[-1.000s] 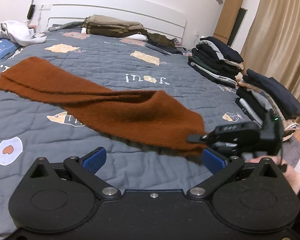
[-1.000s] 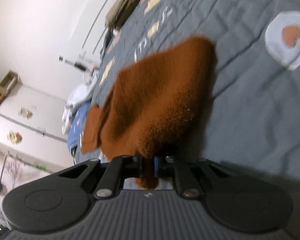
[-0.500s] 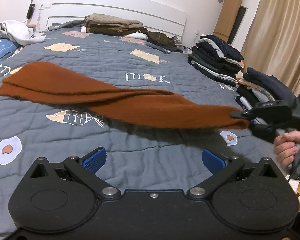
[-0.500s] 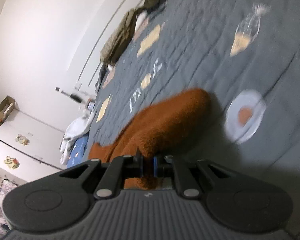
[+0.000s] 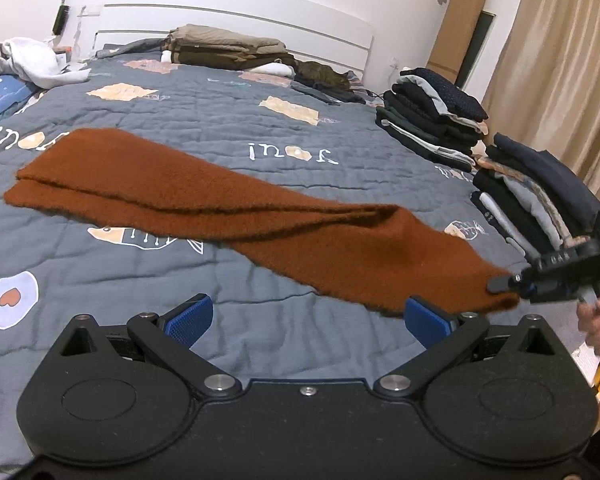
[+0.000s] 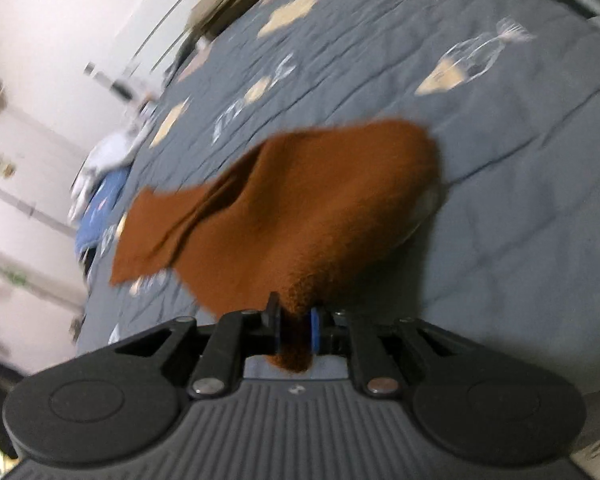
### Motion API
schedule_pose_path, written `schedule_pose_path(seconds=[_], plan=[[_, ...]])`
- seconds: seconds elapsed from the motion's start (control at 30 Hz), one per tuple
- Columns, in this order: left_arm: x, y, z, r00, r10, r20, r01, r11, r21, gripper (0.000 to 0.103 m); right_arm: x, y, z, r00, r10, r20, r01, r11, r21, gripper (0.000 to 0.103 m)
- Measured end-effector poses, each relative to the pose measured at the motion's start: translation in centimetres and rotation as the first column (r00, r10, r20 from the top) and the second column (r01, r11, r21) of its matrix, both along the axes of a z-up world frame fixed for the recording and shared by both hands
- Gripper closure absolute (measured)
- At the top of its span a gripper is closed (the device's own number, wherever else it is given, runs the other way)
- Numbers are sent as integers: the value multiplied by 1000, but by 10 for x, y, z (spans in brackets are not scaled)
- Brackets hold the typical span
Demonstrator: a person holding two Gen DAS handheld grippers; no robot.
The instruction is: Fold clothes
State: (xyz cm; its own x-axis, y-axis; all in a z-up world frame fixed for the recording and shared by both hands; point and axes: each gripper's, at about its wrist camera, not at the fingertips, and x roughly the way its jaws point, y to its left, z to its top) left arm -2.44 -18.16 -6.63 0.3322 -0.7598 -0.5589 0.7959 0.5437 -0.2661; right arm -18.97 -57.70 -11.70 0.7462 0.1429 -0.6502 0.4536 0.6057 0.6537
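R claw [image 6: 295, 330] was clamped on rust scarf [image 5: 228, 204] end – soft, floppy knit, sagged onto bed [image 5: 260, 120]. L claw [image 5: 308, 320] was wide open, empty – best grab: far end.

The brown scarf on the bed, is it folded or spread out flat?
Folded lengthwise: the brown scarf shows stacked layers along its far end. The right tongs pinch its near end, lifting it off the bedspread.
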Motion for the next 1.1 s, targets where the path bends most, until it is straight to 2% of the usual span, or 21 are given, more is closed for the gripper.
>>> schedule_pose_path(seconds=[0.07, 0.13, 0.23, 0.33, 0.5, 0.57, 0.7, 0.8, 0.9, 1.03, 1.1], plan=[[1, -1, 0, 1000, 12, -3, -12, 1000, -6, 0, 1, 13, 5, 998, 45, 45, -45, 999, 16, 71], [2, -2, 1, 1000, 21, -4, -21, 1000, -7, 0, 1, 24, 12, 993, 87, 80, -89, 996, 26, 62], [2, -3, 1, 1000, 29, -5, -29, 1000, -7, 0, -4, 25, 29, 989, 113, 91, -112, 994, -16, 60], [3, -4, 0, 999, 37, -5, -37, 999, -4, 0, -20, 4, 41, 996, 30, 86, -25, 998, -53, 56], [7, -2, 1, 997, 74, -17, -74, 997, -17, 0, -35, -20, 38, 983, -126, 135, 130, 991, -21, 55], [11, 1, 2, 994, 101, -30, -102, 994, -31, 0, -28, -15, 38, 978, -123, 166, 129, 991, -23, 54], [21, 10, 4, 984, 169, -60, -172, 983, -56, 0, -4, 3, 42, 973, -53, 226, 65, 997, -43, 54], [35, 21, 4, 964, 234, -127, -245, 966, -79, 0, 12, 21, 47, 966, 6, 257, 12, 998, -69, 53], [51, 36, 2, 927, 306, -215, -331, 939, -91, 0, 27, 38, 50, 961, 60, 270, -36, 995, -93, 53], [70, 52, 2, 891, 375, -257, -406, 910, -79, 0, 47, 61, 54, 951, 131, 278, -96, 986, -135, 52], [79, 58, -3, 867, 389, -310, -427, 902, -61, 0, 55, 71, 55, 946, 162, 279, -124, 981, -150, 52]])
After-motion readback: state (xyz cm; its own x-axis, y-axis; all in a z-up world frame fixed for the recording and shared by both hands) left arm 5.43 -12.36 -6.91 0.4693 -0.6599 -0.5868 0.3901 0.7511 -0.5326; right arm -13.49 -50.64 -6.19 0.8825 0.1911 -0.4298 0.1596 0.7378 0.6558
